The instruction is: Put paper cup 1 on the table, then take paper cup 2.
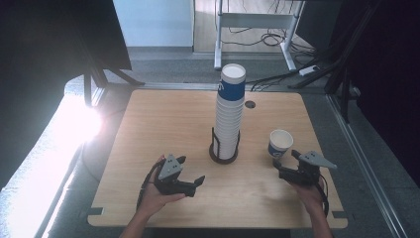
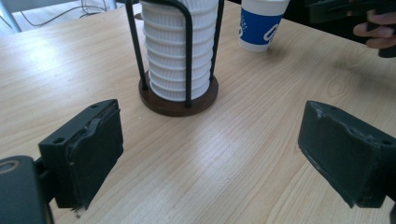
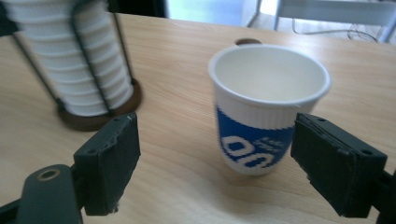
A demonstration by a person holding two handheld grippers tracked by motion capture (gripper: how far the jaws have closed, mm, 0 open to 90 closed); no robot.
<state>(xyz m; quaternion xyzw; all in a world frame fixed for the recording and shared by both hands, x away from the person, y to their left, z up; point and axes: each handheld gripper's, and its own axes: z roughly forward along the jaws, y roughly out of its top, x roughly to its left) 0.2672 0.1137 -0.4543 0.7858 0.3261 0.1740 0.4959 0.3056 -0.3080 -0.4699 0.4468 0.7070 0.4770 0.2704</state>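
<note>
Single paper cup upright on desk, just ahead of right hand-held gripper, jaws wide, pads clear of cup wall, nothing held. Left hand-held gripper wide open, empty, facing cup stack in wire holder.

Step, by my reading: cup set apart from stack, right hand-held gripper beside it. Next move likely calls for a fresh cup off stack top.

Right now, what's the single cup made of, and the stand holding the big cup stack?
Single cup: probably paper, matte white with a blue print and a rolled rim. Stand: thin black rods, likely metal, on a dark brown round base that looks like wood.
</note>
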